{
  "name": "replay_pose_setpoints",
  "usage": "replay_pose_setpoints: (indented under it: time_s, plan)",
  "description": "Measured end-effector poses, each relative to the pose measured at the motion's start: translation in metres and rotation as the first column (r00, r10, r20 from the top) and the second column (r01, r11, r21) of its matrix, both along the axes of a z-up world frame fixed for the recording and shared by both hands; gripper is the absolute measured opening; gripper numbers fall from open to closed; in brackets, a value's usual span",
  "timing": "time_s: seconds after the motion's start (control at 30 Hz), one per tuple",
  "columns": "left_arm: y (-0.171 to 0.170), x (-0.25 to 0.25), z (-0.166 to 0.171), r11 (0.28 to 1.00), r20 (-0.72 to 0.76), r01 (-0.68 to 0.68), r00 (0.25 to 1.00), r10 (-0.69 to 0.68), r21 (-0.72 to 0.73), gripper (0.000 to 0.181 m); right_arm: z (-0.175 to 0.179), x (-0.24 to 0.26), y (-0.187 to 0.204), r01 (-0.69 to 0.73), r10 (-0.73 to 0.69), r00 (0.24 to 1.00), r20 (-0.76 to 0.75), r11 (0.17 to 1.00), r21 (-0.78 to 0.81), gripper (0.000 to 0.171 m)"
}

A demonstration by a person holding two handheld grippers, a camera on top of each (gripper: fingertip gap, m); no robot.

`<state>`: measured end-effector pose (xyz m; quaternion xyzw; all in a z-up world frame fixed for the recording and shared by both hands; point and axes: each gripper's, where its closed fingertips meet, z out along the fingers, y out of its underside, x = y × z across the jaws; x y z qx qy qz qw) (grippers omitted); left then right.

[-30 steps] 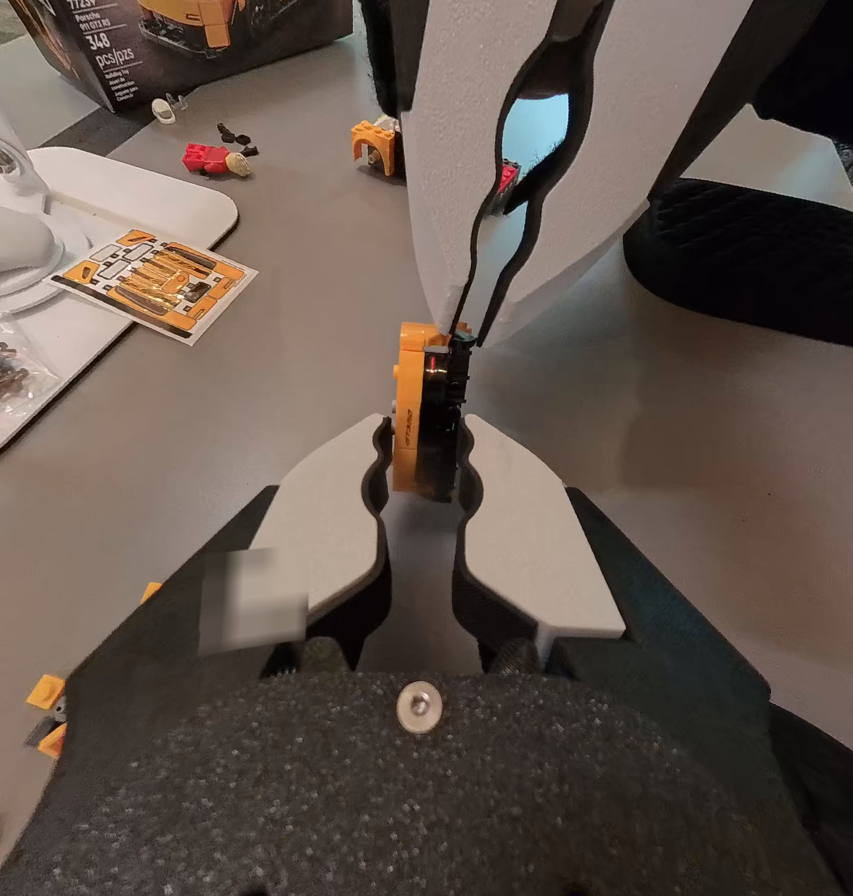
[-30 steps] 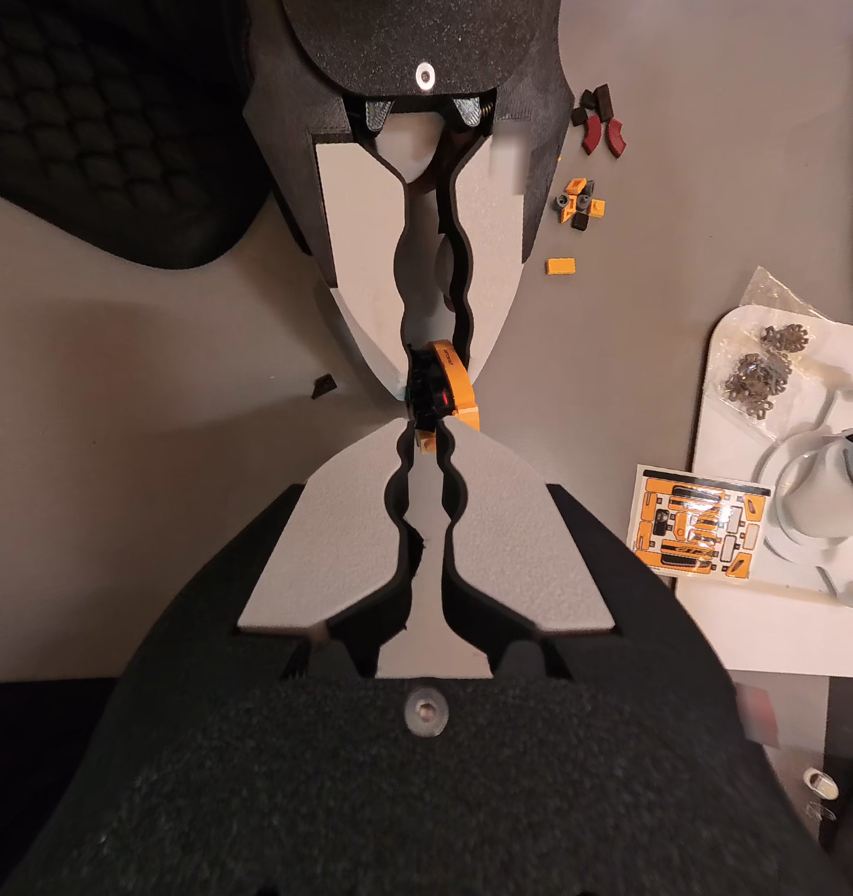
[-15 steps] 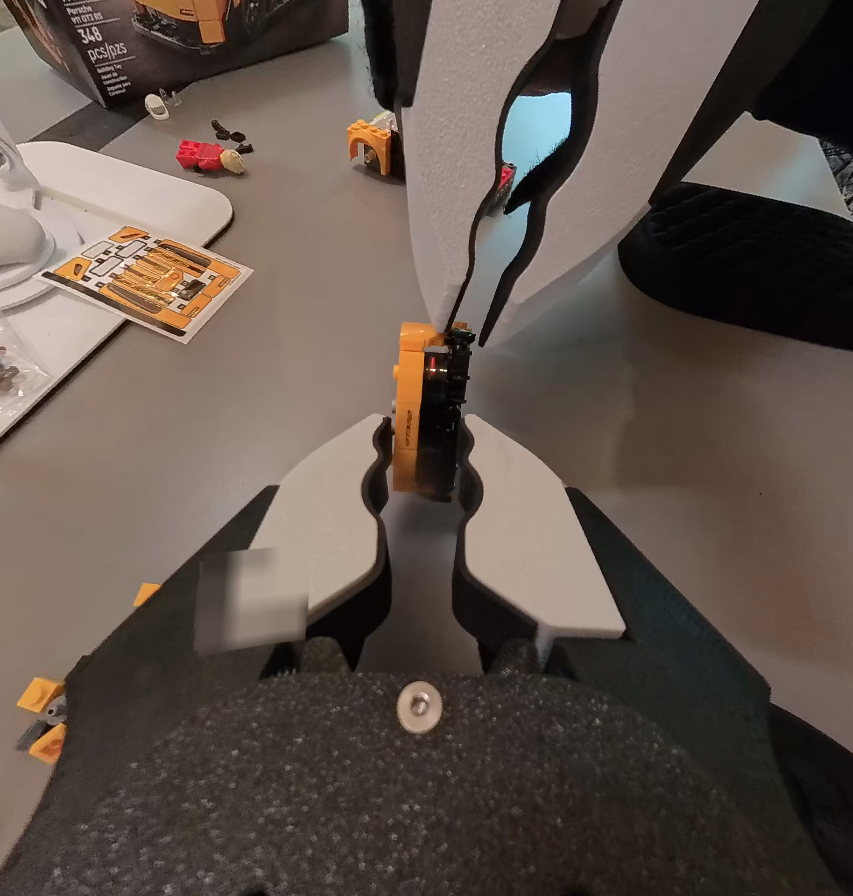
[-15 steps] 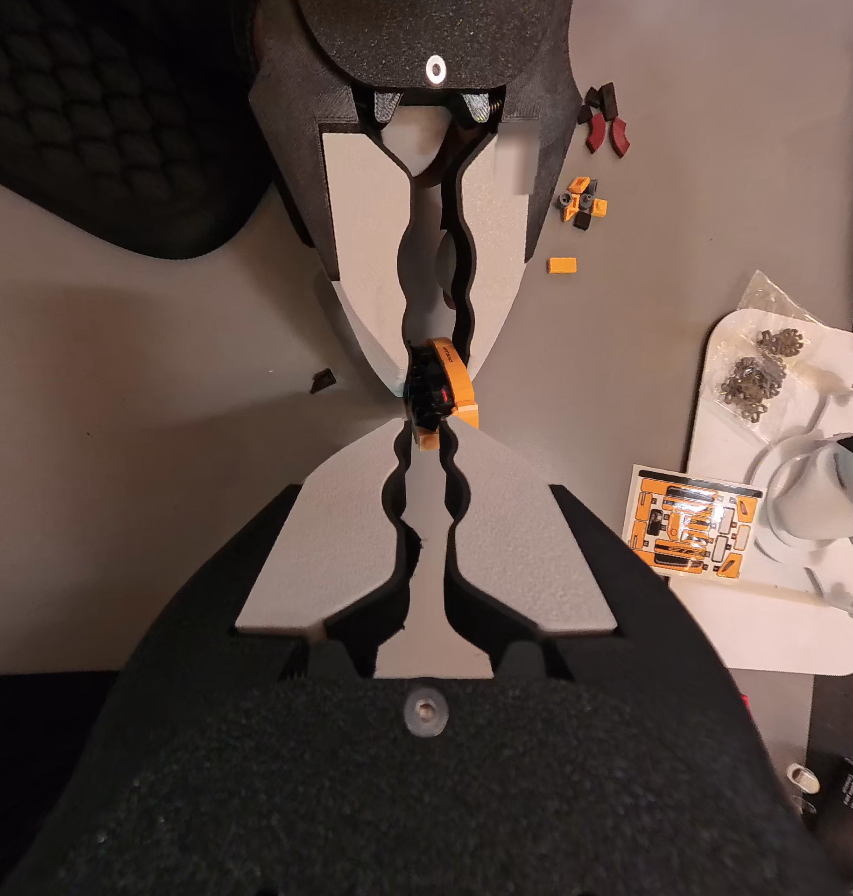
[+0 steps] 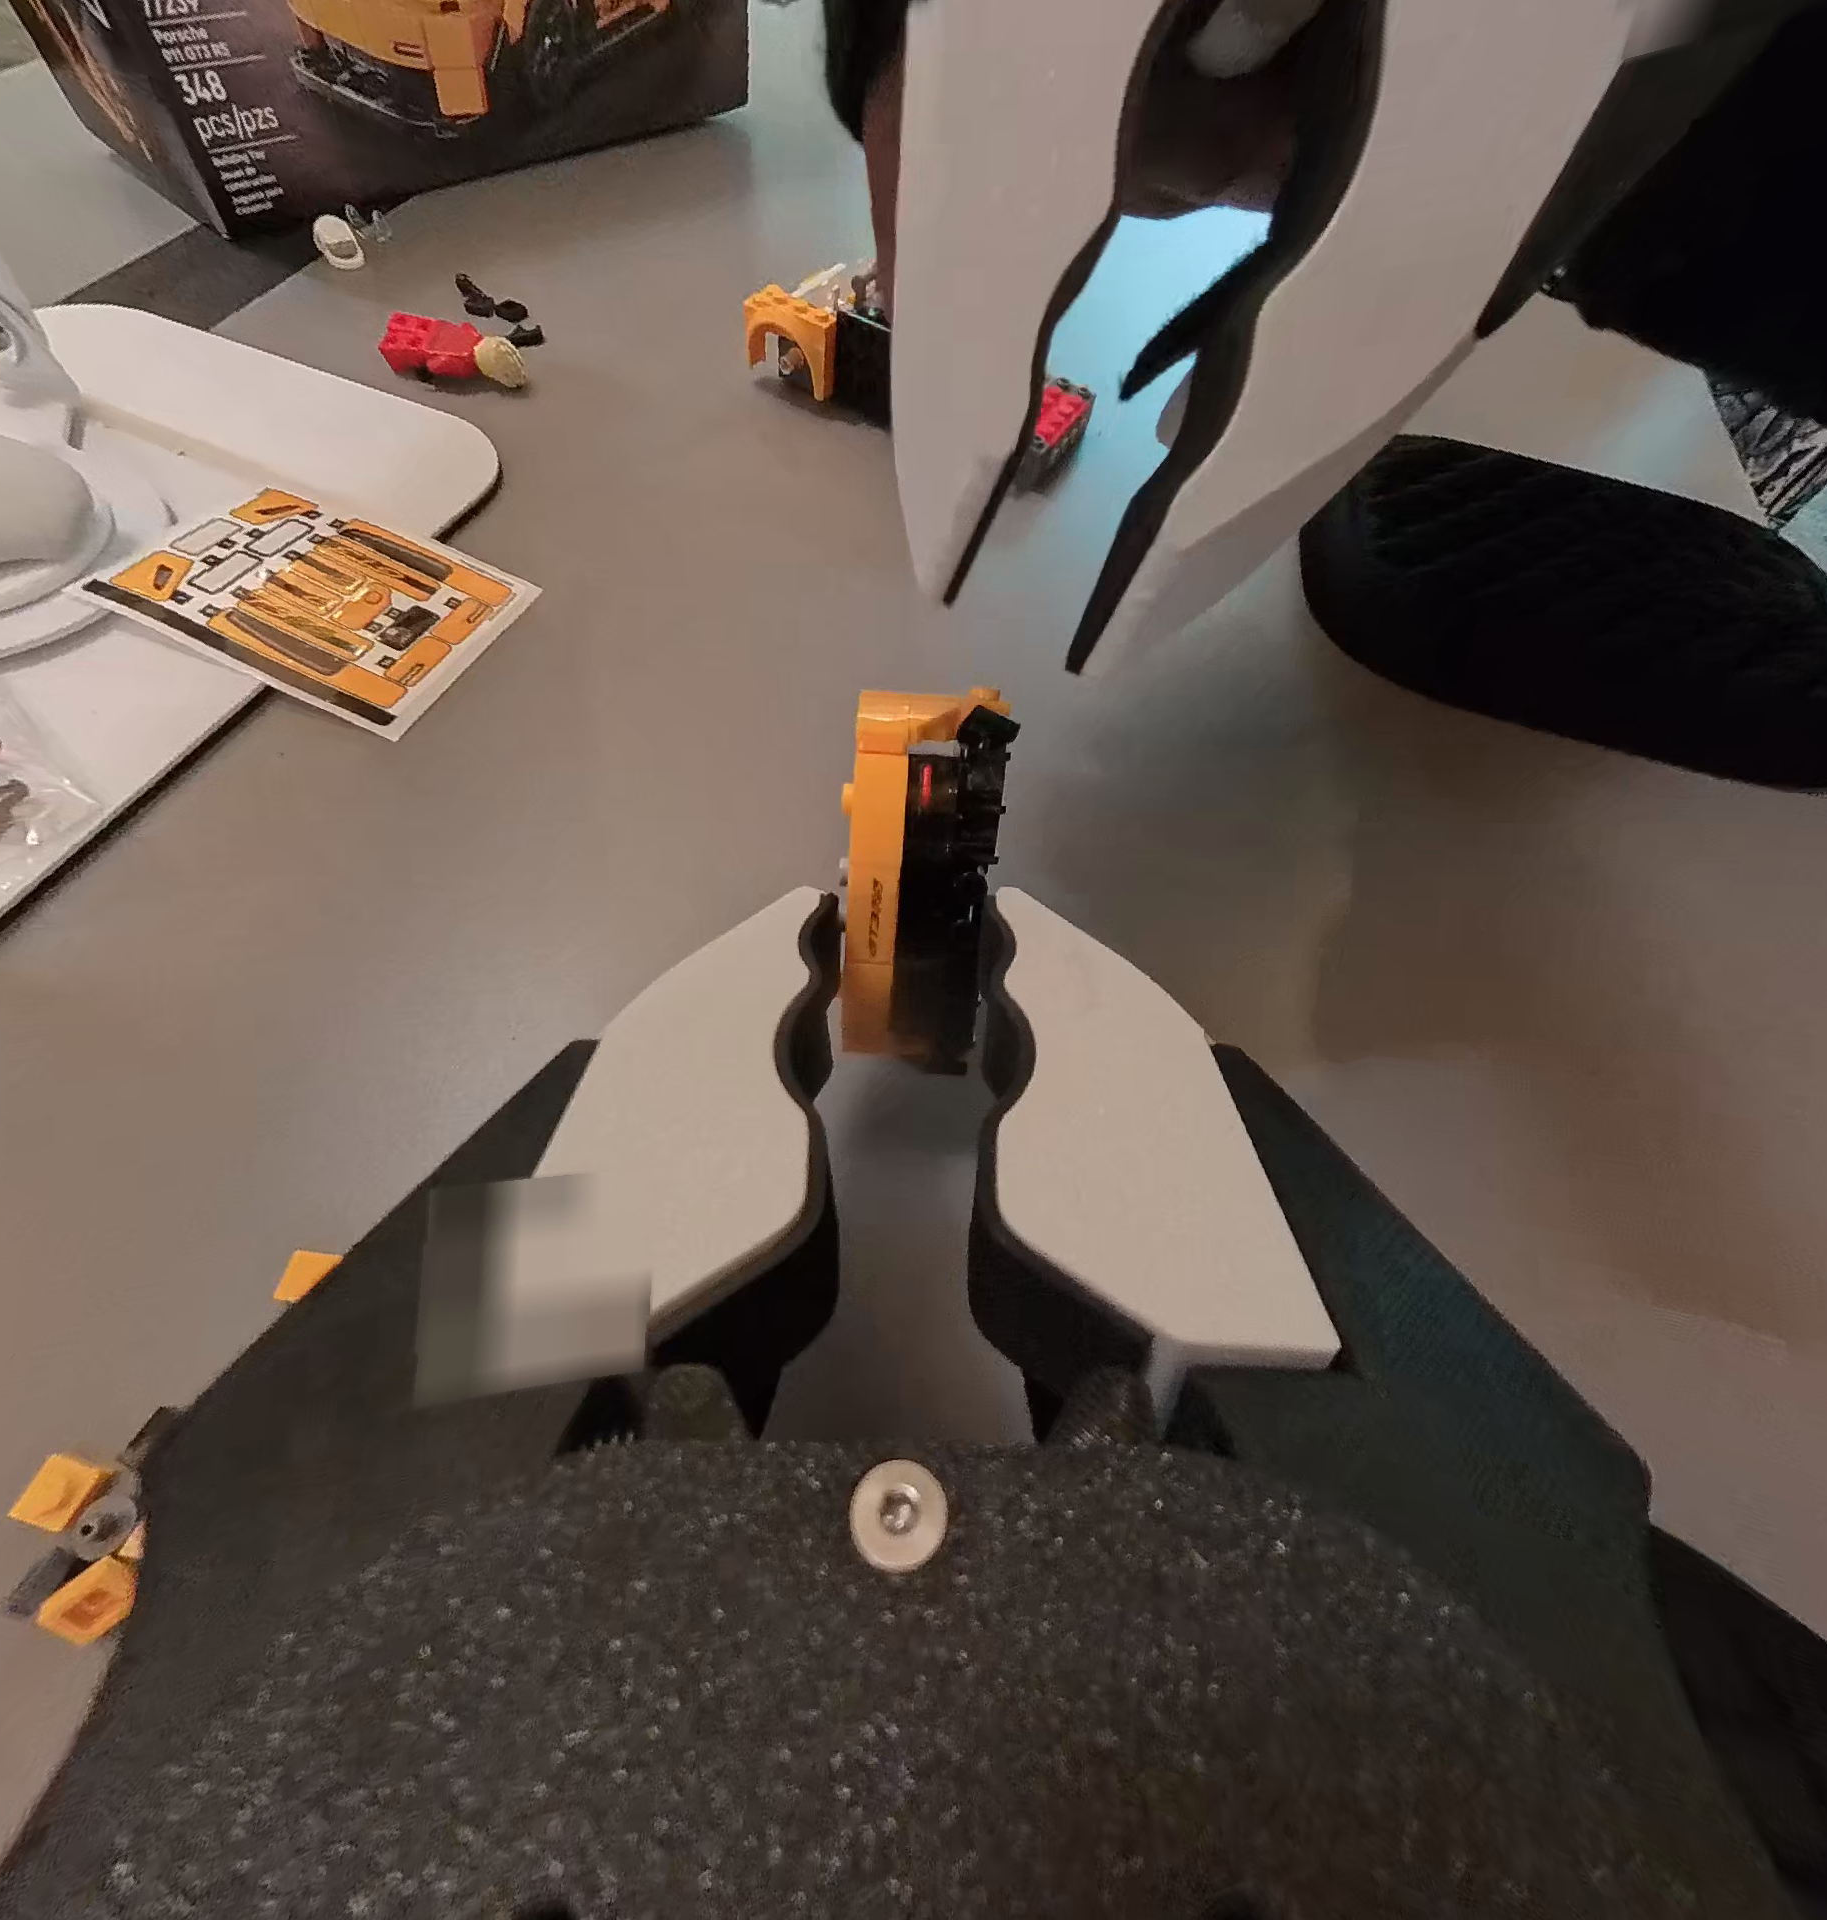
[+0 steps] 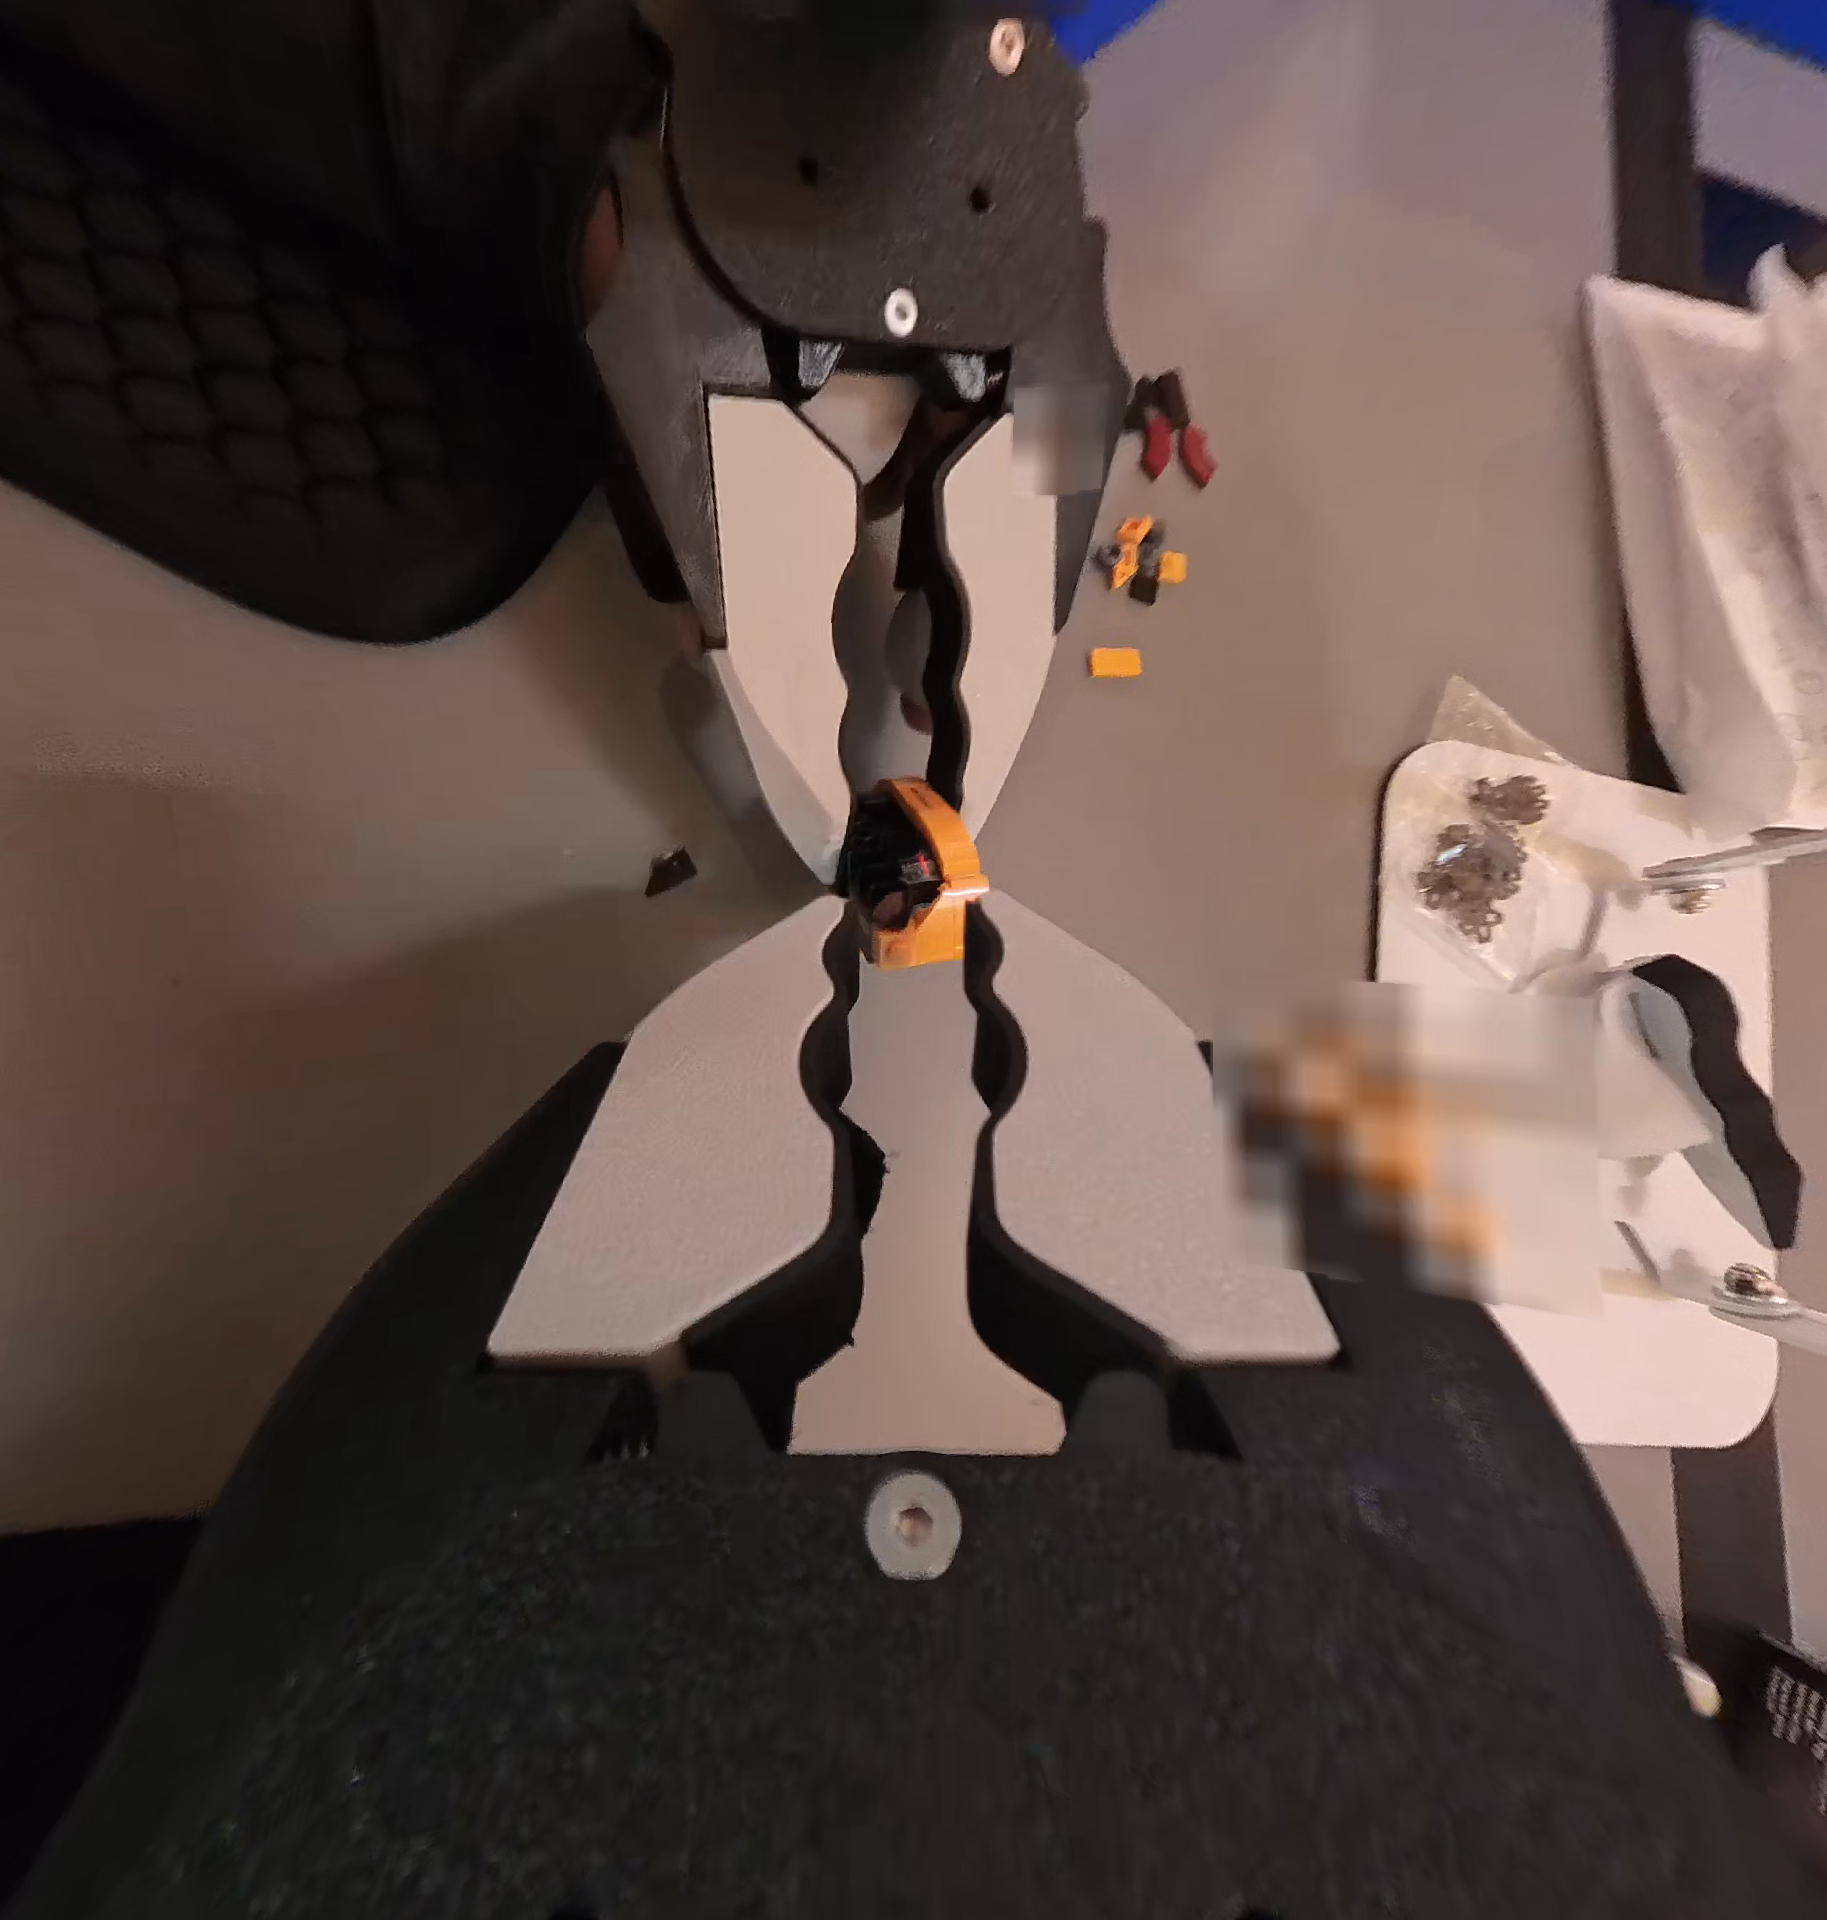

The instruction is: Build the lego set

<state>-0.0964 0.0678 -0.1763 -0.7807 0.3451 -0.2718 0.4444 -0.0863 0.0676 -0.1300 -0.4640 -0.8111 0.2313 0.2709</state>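
One orange-and-black block (image 5: 919, 883) sits pinched between the tips of our left gripper (image 5: 914, 935). Just beyond it our right gripper (image 5: 1013, 623) hangs parted, holding nothing. We judge that a slanted press from there could twist the block loose.

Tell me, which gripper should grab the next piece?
Probably the right gripper. It is open and holds nothing, hanging just above the orange and black lego assembly. The left gripper is busy clamping that assembly.
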Motion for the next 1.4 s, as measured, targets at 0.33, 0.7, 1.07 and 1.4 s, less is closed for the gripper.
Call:
replay_pose_setpoints:
  time_s: [0.33, 0.7, 1.07, 1.4]
  plan:
    - [0.007, -0.007, 0.000, 0.991, 0.084, -0.079, 0.992, 0.089, -0.110, 0.025, 0.004, -0.011, 0.003, 0.260, -0.141, 0.926, -0.350, 0.910, 0.322, 0.015]
    - [0.008, -0.010, 0.000, 0.983, 0.086, -0.118, 0.988, 0.131, -0.140, 0.025, -0.015, -0.018, 0.012, 0.364, -0.282, 0.906, -0.316, 0.900, 0.240, 0.009]
    - [0.007, -0.008, 0.004, 0.986, 0.109, -0.102, 0.987, 0.117, -0.133, 0.025, -0.013, -0.018, 0.013, 0.365, -0.267, 0.901, -0.341, 0.893, 0.264, 0.007]
    - [0.006, -0.007, 0.006, 0.980, 0.151, -0.095, 0.981, 0.122, -0.175, 0.025, -0.010, -0.020, 0.013, 0.391, -0.270, 0.883, -0.384, 0.876, 0.283, 0.005]
